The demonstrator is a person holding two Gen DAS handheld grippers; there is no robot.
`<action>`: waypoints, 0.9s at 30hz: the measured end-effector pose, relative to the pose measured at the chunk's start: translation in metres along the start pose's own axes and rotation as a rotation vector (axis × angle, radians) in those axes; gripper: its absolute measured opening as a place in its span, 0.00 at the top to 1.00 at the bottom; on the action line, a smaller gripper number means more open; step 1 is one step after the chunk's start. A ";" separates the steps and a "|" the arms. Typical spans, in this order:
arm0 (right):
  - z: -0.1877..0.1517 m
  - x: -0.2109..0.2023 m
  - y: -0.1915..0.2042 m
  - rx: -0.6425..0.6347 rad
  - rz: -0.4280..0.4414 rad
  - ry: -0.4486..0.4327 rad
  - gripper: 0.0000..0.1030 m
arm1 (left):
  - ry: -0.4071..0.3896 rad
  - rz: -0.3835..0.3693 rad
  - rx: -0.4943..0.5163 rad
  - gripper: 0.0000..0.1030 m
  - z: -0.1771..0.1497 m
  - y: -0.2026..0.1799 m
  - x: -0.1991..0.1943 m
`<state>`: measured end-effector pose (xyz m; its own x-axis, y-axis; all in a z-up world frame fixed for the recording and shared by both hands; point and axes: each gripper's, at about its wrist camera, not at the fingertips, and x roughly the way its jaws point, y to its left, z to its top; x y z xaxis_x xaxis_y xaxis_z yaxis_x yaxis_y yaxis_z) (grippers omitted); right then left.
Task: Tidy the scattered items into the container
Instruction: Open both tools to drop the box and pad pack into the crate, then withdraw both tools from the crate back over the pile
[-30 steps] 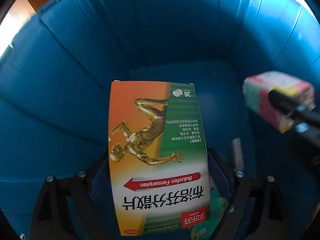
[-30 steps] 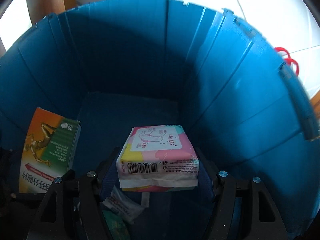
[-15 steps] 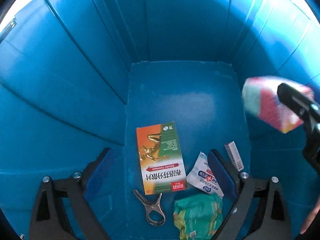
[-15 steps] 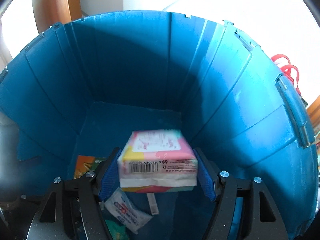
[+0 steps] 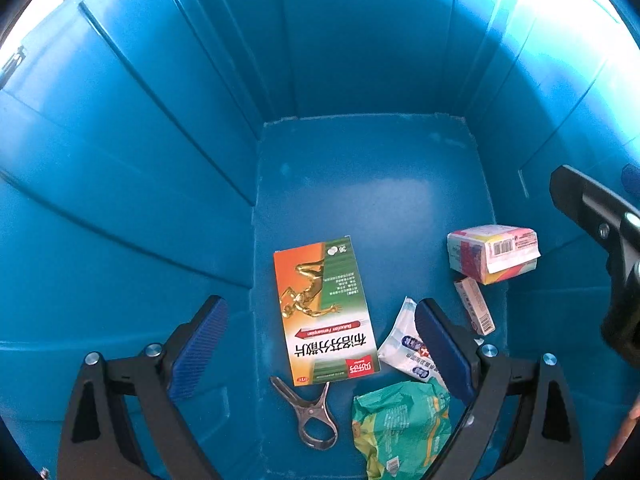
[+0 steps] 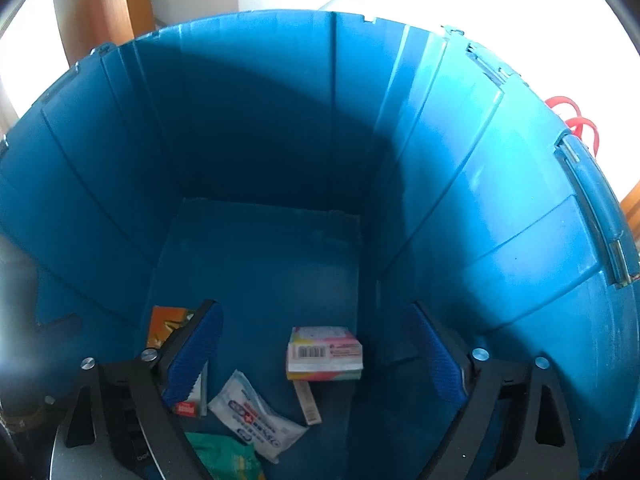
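Note:
Both grippers hang open and empty over the deep blue bin [image 5: 120, 168] [image 6: 500, 208]. On its floor lie the orange-green medicine box [image 5: 324, 312] [image 6: 168, 320], the pink tissue pack [image 5: 494, 252] [image 6: 324, 352], a white-blue sachet [image 5: 404, 348] [image 6: 256, 420], a green packet [image 5: 404, 428] [image 6: 224, 460], a metal clip [image 5: 310, 416] and a small slim box [image 5: 474, 308] [image 6: 308, 402]. My left gripper [image 5: 320, 352] is above the medicine box. My right gripper [image 6: 316, 356] is above the tissue pack; one of its fingers [image 5: 592, 208] shows at the right of the left wrist view.
Red scissor handles [image 6: 576, 124] lie outside the bin at its right rim. A wooden chair leg [image 6: 96, 12] stands beyond the bin's far left. The far half of the bin floor [image 5: 368, 176] holds nothing.
Both grippers opened. The medicine box dropped from the left gripper first, then the tissue pack dropped from the right one; both now lie on the bin floor.

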<state>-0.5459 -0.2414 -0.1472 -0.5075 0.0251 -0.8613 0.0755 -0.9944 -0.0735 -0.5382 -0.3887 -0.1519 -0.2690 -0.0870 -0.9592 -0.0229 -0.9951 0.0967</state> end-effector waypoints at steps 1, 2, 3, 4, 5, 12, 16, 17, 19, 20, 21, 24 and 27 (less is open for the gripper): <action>0.003 0.000 0.004 -0.013 -0.006 -0.002 0.03 | 0.006 0.003 0.000 0.07 0.000 0.000 0.000; 0.003 -0.002 0.007 -0.024 -0.013 -0.006 0.02 | 0.010 0.003 -0.001 0.07 0.000 0.001 0.000; 0.002 -0.004 0.010 -0.032 -0.019 -0.012 0.01 | 0.010 0.002 -0.005 0.07 0.000 0.002 -0.002; 0.001 -0.007 0.010 -0.035 -0.019 -0.021 0.01 | 0.011 0.000 -0.015 0.07 -0.001 0.003 -0.004; 0.000 -0.011 0.010 -0.030 -0.016 -0.030 0.01 | 0.014 -0.008 -0.031 0.07 -0.002 0.006 -0.009; 0.000 -0.087 0.000 0.012 0.020 -0.140 0.00 | -0.083 -0.038 -0.082 0.07 -0.014 0.017 -0.071; -0.010 -0.139 -0.005 -0.006 -0.005 -0.202 0.00 | -0.149 -0.064 -0.082 0.07 -0.035 0.017 -0.113; -0.014 -0.153 -0.009 -0.002 -0.008 -0.213 0.00 | -0.167 -0.076 -0.084 0.07 -0.041 0.017 -0.123; -0.024 -0.177 -0.015 -0.002 0.000 -0.238 0.00 | -0.205 -0.115 -0.091 0.07 -0.056 0.016 -0.144; -0.031 -0.188 -0.019 -0.005 0.001 -0.254 0.00 | -0.221 -0.135 -0.091 0.07 -0.063 0.014 -0.153; -0.038 -0.198 -0.022 -0.008 0.000 -0.270 0.00 | -0.241 -0.152 -0.085 0.07 -0.071 0.012 -0.162; -0.060 -0.228 -0.036 -0.002 0.018 -0.317 0.00 | -0.321 -0.173 -0.055 0.07 -0.097 0.000 -0.189; -0.085 -0.256 -0.056 0.030 0.041 -0.369 0.00 | -0.402 -0.181 -0.019 0.07 -0.120 -0.018 -0.213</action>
<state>-0.3478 -0.1833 0.0346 -0.7801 -0.0480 -0.6238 0.0796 -0.9966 -0.0228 -0.3648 -0.3577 0.0182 -0.6158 0.1106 -0.7801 -0.0878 -0.9936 -0.0716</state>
